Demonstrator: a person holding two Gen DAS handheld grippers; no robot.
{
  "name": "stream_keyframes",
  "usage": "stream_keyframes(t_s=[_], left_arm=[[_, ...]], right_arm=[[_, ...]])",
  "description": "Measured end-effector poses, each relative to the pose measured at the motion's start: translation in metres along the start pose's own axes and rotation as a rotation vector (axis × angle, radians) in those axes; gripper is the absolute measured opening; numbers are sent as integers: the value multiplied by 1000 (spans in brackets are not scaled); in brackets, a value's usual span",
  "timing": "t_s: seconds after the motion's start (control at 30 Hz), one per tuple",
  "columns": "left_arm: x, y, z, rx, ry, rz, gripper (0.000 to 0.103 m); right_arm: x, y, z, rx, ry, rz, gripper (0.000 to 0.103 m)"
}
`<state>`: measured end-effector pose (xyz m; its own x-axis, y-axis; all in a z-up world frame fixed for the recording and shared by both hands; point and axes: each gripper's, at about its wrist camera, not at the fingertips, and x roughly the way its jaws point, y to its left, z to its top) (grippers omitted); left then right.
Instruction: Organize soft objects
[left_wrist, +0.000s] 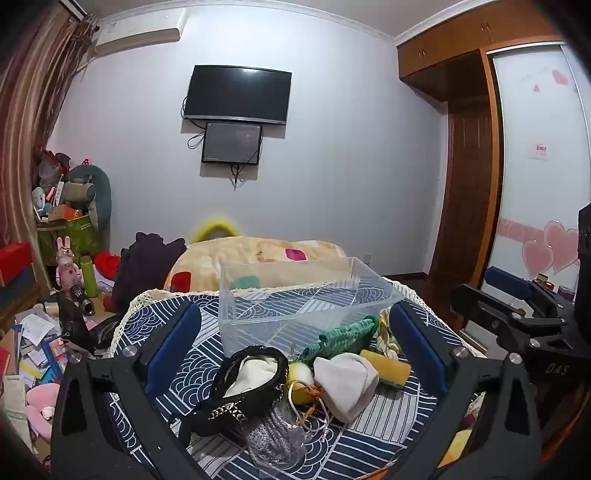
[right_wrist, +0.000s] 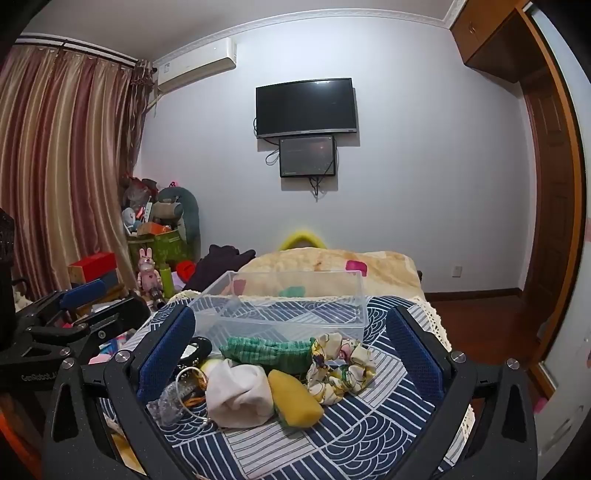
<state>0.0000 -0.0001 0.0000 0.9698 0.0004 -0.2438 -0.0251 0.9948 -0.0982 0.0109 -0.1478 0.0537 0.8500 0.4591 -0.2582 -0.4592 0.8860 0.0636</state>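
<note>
Soft objects lie heaped on the blue-patterned cloth (right_wrist: 369, 435) just before the clear plastic bin (right_wrist: 295, 306), which looks empty (presumably the destination): a green knit piece (right_wrist: 269, 350), floral scrunchie (right_wrist: 340, 365), white cloth (right_wrist: 240, 395) and yellow sponge (right_wrist: 295, 398). Both the left gripper (left_wrist: 295, 343) and right gripper (right_wrist: 291, 350) hover level, jaws spread wide around the heap, holding nothing.
</note>
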Motion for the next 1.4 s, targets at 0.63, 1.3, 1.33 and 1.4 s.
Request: stream_keyframes(t_s=[0.63,1.3,1.33,1.4], left_arm=[[-1,-1,2,-1,-1,2,103],[-5,-5,8,2,-7,-1,103],[-5,-5,8,1,-5,-1,103],[-5,-6,9,1,-6,-1,103]], right_arm=[[-1,1,-1,5,-6,8,103],[-3,3,1,5,-12,14,103],[-2,3,1,5,-12,14,103],[-3,3,1,4,-13,13,103]])
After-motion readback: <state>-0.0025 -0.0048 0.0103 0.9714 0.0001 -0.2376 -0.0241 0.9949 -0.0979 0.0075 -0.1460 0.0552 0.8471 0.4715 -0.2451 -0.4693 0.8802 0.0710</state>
